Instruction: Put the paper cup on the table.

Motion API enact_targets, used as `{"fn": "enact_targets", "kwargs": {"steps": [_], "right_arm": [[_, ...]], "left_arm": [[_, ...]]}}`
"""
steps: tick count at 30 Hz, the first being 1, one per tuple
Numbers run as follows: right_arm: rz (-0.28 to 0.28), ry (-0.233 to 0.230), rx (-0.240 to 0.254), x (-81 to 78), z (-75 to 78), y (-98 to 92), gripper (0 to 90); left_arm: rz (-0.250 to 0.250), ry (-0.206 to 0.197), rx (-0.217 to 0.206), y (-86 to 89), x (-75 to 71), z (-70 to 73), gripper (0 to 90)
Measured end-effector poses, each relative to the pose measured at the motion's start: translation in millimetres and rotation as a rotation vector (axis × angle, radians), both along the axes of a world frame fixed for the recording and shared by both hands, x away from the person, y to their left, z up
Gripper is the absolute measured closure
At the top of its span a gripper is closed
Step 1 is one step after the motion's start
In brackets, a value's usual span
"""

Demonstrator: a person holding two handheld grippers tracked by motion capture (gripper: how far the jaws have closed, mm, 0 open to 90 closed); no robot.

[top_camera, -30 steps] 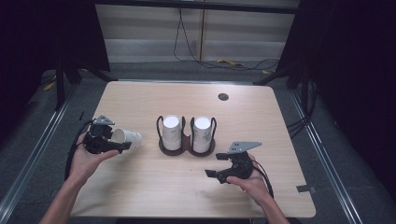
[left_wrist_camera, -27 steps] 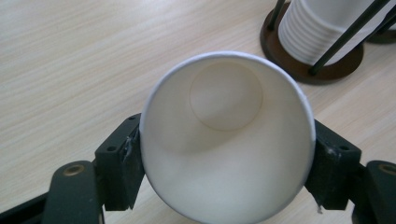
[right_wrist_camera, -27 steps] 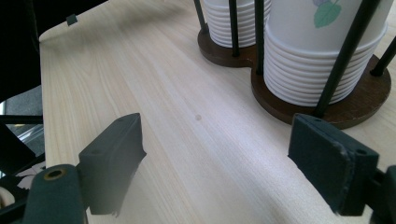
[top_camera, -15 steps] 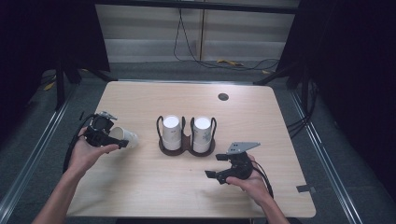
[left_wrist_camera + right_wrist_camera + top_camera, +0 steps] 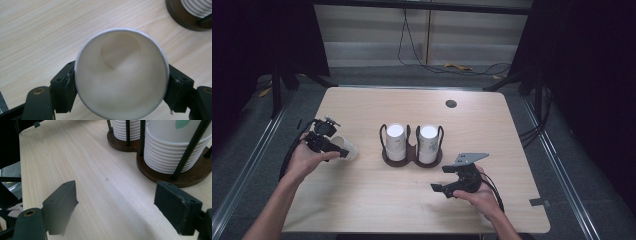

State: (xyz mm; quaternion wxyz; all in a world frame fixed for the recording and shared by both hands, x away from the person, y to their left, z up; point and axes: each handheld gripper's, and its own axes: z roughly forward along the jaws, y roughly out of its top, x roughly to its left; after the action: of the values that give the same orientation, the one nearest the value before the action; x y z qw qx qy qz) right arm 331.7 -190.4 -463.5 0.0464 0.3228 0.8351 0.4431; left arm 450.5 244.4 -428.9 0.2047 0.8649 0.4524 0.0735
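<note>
The left gripper (image 5: 343,151) is clamped on a white paper cup (image 5: 346,148), held on its side above the table (image 5: 362,200) left of the cup holder (image 5: 412,155) with two stacks. The right gripper (image 5: 439,180), jaws apart and empty, hovers near the holder's front right.

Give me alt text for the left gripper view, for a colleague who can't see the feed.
A white paper cup is clamped between the left gripper's two black fingers, its open mouth facing the camera and its inside empty. Behind it lies the pale wooden table, with the dark cup holder base at the top right corner.
</note>
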Motion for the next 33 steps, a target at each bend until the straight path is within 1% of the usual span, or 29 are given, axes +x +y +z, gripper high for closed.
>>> {"fn": "enact_targets", "kwargs": {"steps": [1,4,6,7,8,9,15,16,17,18,20,21,24,31,32,33], "right_arm": [[0.003,0.002,0.0,0.1,-0.4,0.4,18.3],[0.004,0.003,0.0,0.0,-0.7,0.8,18.3],[0.007,0.006,-0.006,-0.5,-1.6,2.2,18.3],[0.01,0.003,-0.009,-0.4,-1.9,2.7,18.3],[0.01,0.003,-0.009,-0.4,-1.9,2.7,18.3],[0.013,0.003,-0.009,-0.4,-2.2,3.4,18.3],[0.01,0.006,-0.006,-0.3,-2.1,2.7,18.3],[0.01,0.006,-0.006,-0.3,-2.1,2.7,18.3],[0.011,0.006,-0.008,-0.2,-2.2,2.8,18.3],[0.013,0.007,-0.009,-0.3,-2.1,2.9,18.4],[0.014,0.007,-0.009,-0.5,-2.1,2.9,18.3],[0.014,0.007,-0.009,-0.4,-2.3,3.0,18.4],[0.014,0.008,-0.009,-0.5,-2.4,3.1,18.4],[0.02,0.008,-0.011,-0.7,-2.2,3.5,19.4],[0.02,0.008,-0.011,-0.7,-2.3,3.5,19.4],[0.021,0.009,-0.011,-0.7,-2.3,3.5,19.4]], "left_arm": [[-0.001,0.007,0.005,0.1,2.9,-1.1,25.0],[0.003,0.003,0.002,0.0,5.8,-1.7,24.5],[-0.007,-0.014,0.009,-1.1,9.4,-2.6,23.5],[0.0,-0.009,0.001,-1.2,10.3,-2.7,23.3],[0.0,-0.009,0.001,-1.2,10.3,-2.7,23.2],[-0.004,-0.011,-0.008,-0.9,12.5,-3.2,22.9],[0.0,-0.018,-0.014,-2.6,16.0,-4.8,21.2],[0.0,-0.018,-0.014,-2.6,16.0,-4.8,21.1],[-0.007,-0.038,-0.015,-2.8,16.8,-5.3,21.3],[-0.005,-0.043,-0.015,-2.7,17.0,-5.6,21.3],[-0.004,-0.043,-0.02,-2.3,17.4,-5.9,20.8],[-0.001,-0.041,-0.042,-1.6,17.7,-6.4,20.8],[-0.005,-0.047,-0.038,-2.1,17.1,-6.6,19.2],[-0.015,-0.052,-0.035,-2.6,15.7,-9.1,19.2],[-0.017,-0.058,-0.041,-2.7,14.6,-9.8,19.2],[-0.019,-0.055,-0.04,-2.7,14.4,-10.0,19.3]]}}
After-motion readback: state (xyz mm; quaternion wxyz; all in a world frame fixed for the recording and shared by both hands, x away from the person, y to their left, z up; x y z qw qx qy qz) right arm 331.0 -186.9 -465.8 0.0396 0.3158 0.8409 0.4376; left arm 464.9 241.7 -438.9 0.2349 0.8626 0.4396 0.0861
